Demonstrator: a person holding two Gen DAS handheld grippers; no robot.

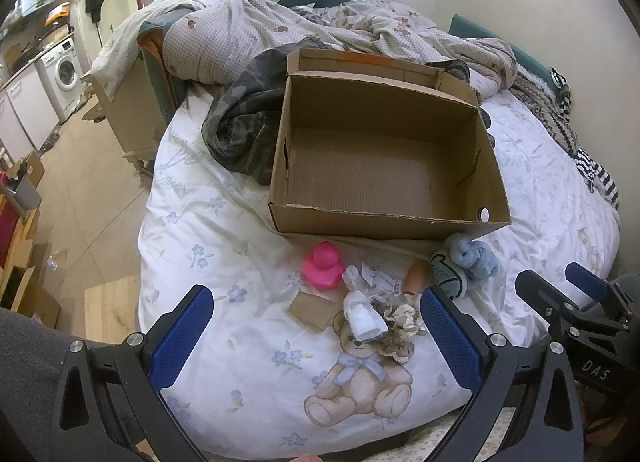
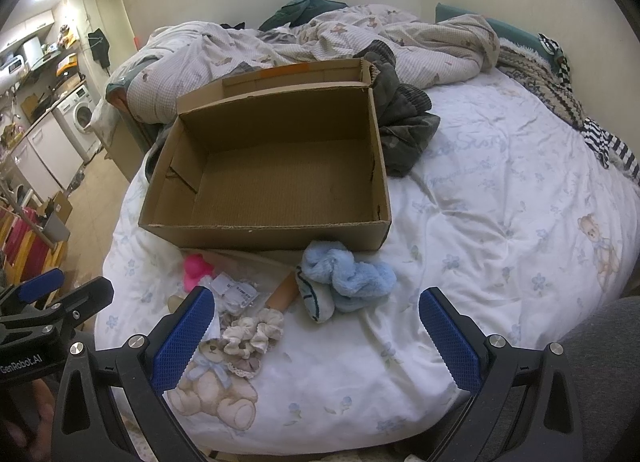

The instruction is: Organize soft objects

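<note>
A bed with a teddy-bear duvet (image 1: pixel 248 346) holds an empty cardboard box (image 1: pixel 384 218). Soft items — blue plush (image 2: pixel 352 276), scrunchies (image 2: pixel 252 332), pink duck (image 1: pixel 323 266) — cluster just before it. Left gripper (image 1: pixel 316 336) and right gripper (image 2: pixel 316 336) hover wide open, holding nothing. Tangled pieces (scrunchies especially) could snag together when lifted.

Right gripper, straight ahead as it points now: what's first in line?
Probably the blue fluffy cloth, lying just ahead between the open fingers, with the box right behind it. Depth is unclear.
</note>
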